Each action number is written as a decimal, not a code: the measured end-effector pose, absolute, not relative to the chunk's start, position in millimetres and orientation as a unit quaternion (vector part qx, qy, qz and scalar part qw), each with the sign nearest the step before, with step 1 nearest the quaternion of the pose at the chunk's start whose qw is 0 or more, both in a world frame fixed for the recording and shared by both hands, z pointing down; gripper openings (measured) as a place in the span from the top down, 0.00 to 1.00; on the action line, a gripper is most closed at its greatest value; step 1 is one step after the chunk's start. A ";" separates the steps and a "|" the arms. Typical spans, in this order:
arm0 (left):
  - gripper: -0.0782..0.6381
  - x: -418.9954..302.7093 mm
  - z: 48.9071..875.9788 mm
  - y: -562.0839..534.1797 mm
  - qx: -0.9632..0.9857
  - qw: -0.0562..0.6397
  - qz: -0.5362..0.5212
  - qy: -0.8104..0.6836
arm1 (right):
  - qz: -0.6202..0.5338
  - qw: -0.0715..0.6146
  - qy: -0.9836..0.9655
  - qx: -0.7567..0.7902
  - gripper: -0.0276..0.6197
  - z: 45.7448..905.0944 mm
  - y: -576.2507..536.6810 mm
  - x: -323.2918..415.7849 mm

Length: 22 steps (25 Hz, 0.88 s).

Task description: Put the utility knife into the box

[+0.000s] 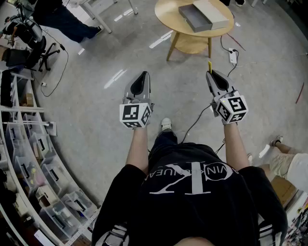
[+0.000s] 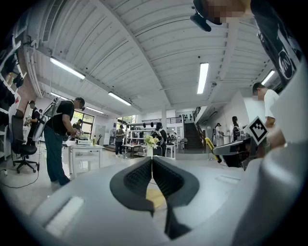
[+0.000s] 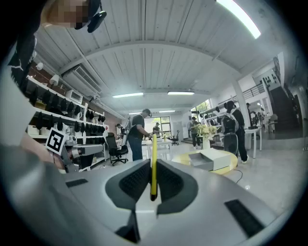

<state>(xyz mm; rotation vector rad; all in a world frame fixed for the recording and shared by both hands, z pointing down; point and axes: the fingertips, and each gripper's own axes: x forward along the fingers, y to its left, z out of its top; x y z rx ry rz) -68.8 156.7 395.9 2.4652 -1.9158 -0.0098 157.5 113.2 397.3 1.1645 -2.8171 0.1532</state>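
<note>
A thin yellow utility knife [image 1: 210, 66] sticks out of my right gripper [image 1: 211, 74], which is shut on it; in the right gripper view the knife [image 3: 153, 166] stands upright between the jaws. My left gripper [image 1: 142, 78] is held level with it to the left, shut and with nothing in it [image 2: 152, 161]. The open grey box [image 1: 194, 19] and its pale lid [image 1: 215, 13] lie on a round wooden table [image 1: 168, 12] ahead, beyond both grippers. In the right gripper view the box [image 3: 202, 161] lies ahead, right of the knife.
Both grippers hang over bare concrete floor. Cables and a power strip [image 1: 233, 57] lie near the table's legs. Shelving with bins [image 1: 43, 178] lines the left side, with an office chair [image 1: 36, 45] further back. Another person's leg [image 1: 288, 166] is at the right.
</note>
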 end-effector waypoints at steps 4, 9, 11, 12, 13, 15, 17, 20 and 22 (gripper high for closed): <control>0.87 -79.3 395.3 143.3 0.789 0.010 -0.006 -0.614 | 0.049 0.047 -0.922 0.382 0.88 397.2 100.6 148.0; 0.87 -91.1 397.7 123.4 0.792 0.015 -0.007 -0.610 | 0.050 0.049 -0.920 0.386 0.88 398.6 84.3 136.9; 0.87 -95.5 398.6 115.4 0.794 0.017 -0.008 -0.607 | 0.050 0.050 -0.919 0.389 0.88 398.6 78.4 132.5; 0.87 -97.7 398.7 111.2 0.796 0.018 -0.008 -0.605 | 0.050 0.051 -0.918 0.391 0.88 398.4 75.5 130.3; 0.87 -99.5 398.6 106.9 0.798 0.019 -0.008 -0.603 | 0.050 0.052 -0.917 0.393 0.88 398.3 72.4 128.2; 0.87 -102.7 399.0 97.5 0.802 0.021 -0.008 -0.597 | 0.051 0.054 -0.915 0.397 0.88 399.2 65.5 124.6; 0.87 -106.5 400.8 87.4 0.806 0.022 -0.007 -0.592 | 0.053 0.055 -0.912 0.402 0.88 402.0 58.2 121.2; 0.87 -114.6 402.6 71.4 0.811 0.023 -0.006 -0.585 | 0.056 0.056 -0.908 0.411 0.88 404.5 47.2 114.6; 0.87 -121.6 402.8 61.7 0.814 0.024 -0.006 -0.580 | 0.058 0.054 -0.905 0.417 0.88 404.8 40.9 109.1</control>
